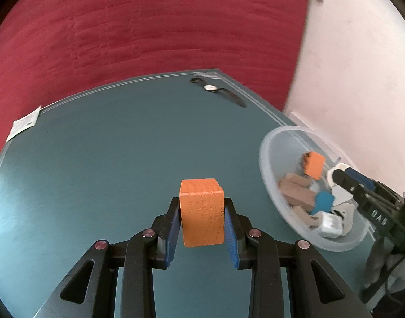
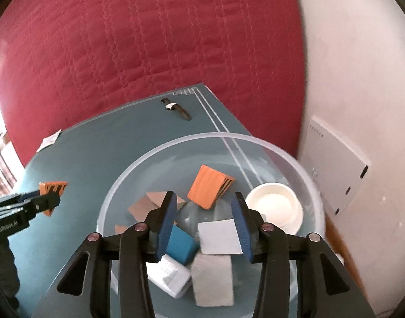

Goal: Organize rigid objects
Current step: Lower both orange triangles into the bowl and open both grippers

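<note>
My left gripper (image 1: 202,218) has its jaws clenched on an orange block (image 1: 202,212) — pads flat against its two side faces, the block clear of the teal worktop (image 1: 96,172). Its long axis runs upright between the pads, top face toward the far edge. The clear bowl (image 1: 271,175) lies to that gripper's right, near but apart; the coming move turns on this sideways offset, so I judge the block must travel right and over the rim before any release.

My right gripper (image 2: 203,221) hangs over the bowl with jaws parted and nothing between the pads. Below and beyond them a second orange block (image 2: 206,189) lies tilted among the contents, its striped end pointing right; beside it sit brown blocks (image 2: 149,204), a blue block (image 2: 180,247), grey blocks (image 2: 218,235) and a small white dish (image 2: 275,206).

The right gripper is nearer the bowl, but the left holds the load. A wristwatch (image 1: 215,90) lies at the worktop's far corner, well apart from both — not yet sorted.
</note>
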Demonstrator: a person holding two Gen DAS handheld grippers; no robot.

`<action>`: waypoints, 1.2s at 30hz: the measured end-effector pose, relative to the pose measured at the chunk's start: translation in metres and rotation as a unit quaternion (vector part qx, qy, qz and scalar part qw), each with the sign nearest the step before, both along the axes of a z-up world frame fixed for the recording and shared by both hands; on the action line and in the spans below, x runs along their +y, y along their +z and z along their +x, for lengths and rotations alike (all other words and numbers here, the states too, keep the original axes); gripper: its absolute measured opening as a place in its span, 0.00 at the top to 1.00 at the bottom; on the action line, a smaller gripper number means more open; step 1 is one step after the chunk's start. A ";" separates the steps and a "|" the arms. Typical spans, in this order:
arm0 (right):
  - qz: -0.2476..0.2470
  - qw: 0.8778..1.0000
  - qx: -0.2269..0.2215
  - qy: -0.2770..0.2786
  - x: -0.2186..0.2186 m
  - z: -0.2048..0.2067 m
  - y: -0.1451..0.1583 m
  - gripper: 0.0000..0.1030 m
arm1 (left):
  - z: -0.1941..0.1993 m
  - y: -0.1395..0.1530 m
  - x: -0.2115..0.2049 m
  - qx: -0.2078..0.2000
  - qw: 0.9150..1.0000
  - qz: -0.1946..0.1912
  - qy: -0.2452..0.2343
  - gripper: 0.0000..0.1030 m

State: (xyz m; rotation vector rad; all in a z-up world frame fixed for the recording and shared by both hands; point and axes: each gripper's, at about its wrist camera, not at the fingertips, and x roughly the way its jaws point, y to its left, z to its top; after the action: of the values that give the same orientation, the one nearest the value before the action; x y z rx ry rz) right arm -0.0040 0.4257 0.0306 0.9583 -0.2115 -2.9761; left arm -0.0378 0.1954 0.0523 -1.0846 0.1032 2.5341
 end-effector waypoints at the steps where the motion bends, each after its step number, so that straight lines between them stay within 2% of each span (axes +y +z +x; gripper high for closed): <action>1: 0.004 1.000 0.003 -0.003 0.001 0.001 0.001 0.57 | 0.001 0.000 0.006 0.000 1.000 0.001 -0.007 0.68; 14: 0.013 0.998 0.051 -0.044 0.007 0.019 0.016 0.49 | 0.002 0.006 0.066 0.001 0.998 0.009 -0.069 0.68; 16: 0.009 0.997 0.054 -0.050 0.012 0.020 0.017 0.49 | 0.003 0.005 0.075 -0.001 0.997 0.009 -0.079 0.68; 17: 0.007 0.997 0.055 -0.053 0.013 0.020 0.018 0.49 | 0.003 0.004 0.080 0.003 0.998 0.009 -0.061 0.68; 28: -0.013 0.996 0.053 -0.077 0.024 0.019 0.015 0.49 | 0.007 0.000 0.116 0.002 0.995 0.006 -0.103 0.68; 36: -0.020 0.993 0.054 -0.098 0.033 0.024 0.018 0.49 | 0.010 0.000 0.121 0.004 0.993 0.003 -0.116 0.68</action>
State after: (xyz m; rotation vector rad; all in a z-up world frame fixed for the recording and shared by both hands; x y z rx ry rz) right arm 0.0199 0.4582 0.0488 0.8132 -0.3840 -3.1757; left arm -0.0281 0.3165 0.0523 -0.9973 0.2123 2.3295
